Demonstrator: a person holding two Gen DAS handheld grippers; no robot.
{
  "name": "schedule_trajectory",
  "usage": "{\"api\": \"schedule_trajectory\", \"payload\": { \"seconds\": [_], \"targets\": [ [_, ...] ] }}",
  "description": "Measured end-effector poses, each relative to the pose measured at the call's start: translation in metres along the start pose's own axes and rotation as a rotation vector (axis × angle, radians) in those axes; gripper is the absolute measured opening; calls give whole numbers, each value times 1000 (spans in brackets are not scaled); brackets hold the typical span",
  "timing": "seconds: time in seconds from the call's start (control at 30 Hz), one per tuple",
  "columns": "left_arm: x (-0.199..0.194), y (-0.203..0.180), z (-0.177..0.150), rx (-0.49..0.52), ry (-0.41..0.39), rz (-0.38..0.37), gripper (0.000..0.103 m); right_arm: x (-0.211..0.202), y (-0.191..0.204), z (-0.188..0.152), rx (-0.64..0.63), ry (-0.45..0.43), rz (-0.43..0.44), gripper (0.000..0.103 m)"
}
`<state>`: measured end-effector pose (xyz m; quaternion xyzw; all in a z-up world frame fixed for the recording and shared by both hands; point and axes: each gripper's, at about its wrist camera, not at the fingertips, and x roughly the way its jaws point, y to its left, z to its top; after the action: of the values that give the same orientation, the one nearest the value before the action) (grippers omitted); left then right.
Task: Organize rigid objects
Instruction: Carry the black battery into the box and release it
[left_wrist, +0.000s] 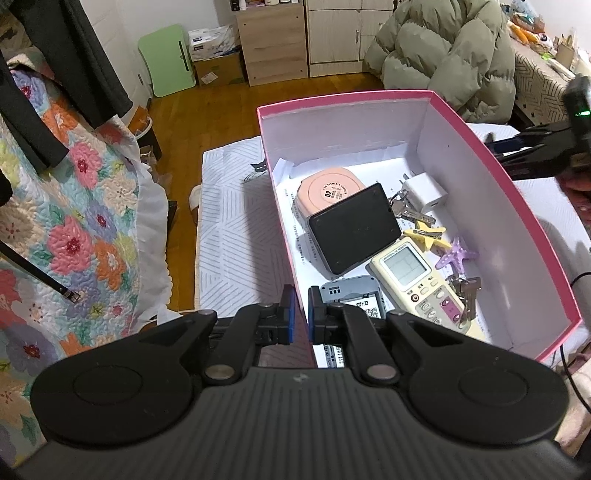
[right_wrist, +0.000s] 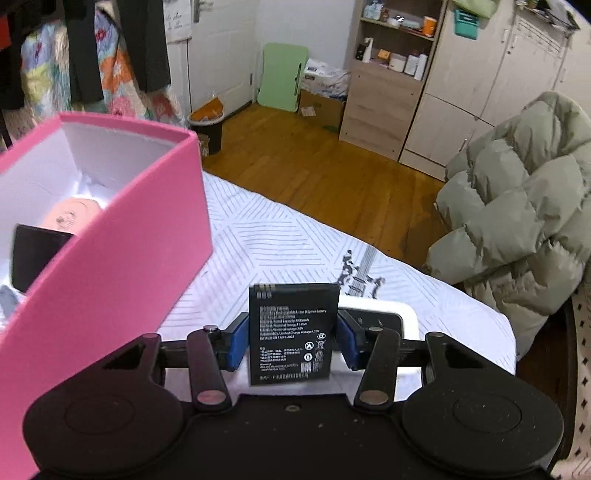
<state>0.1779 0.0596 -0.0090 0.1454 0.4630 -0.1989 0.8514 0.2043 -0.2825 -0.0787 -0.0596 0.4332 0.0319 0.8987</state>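
Observation:
A pink box (left_wrist: 524, 225) with a white inside stands on the patterned white mat (left_wrist: 236, 236). It holds a peach round case (left_wrist: 328, 192), a black flat device (left_wrist: 354, 229), a cream remote (left_wrist: 417, 280), a white charger (left_wrist: 424, 192), keys (left_wrist: 406, 214), star clips (left_wrist: 458, 254) and a grey phone back (left_wrist: 354, 295). My left gripper (left_wrist: 301, 314) is shut on the box's near left wall. My right gripper (right_wrist: 293, 338) is shut on a black battery (right_wrist: 293, 332), held upright just right of the box (right_wrist: 122, 236).
A white-cased phone (right_wrist: 391, 317) lies on the mat under the right gripper. A green puffer coat (right_wrist: 524, 221) hangs on a chair at the right. A floral quilt (left_wrist: 74, 221) lies to the left. Wood floor, cabinets and a bin lie beyond.

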Motion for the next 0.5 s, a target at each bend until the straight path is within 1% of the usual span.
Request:
{"api": "schedule_trajectory", "payload": {
  "seconds": [0.13, 0.3, 0.4, 0.5],
  "targets": [
    [0, 0, 0, 1, -2, -3, 6, -35, 0, -5, 26, -53, 9, 53],
    [1, 0, -2, -4, -10, -8, 6, -81, 12, -5, 46, -127, -1, 52],
    [1, 2, -2, -10, -12, -13, 6, -102, 18, -6, 60, -171, 28, 52],
    [1, 2, -2, -12, -12, -13, 6, -117, 29, -4, 47, -206, 89, 52]
  ]
}}
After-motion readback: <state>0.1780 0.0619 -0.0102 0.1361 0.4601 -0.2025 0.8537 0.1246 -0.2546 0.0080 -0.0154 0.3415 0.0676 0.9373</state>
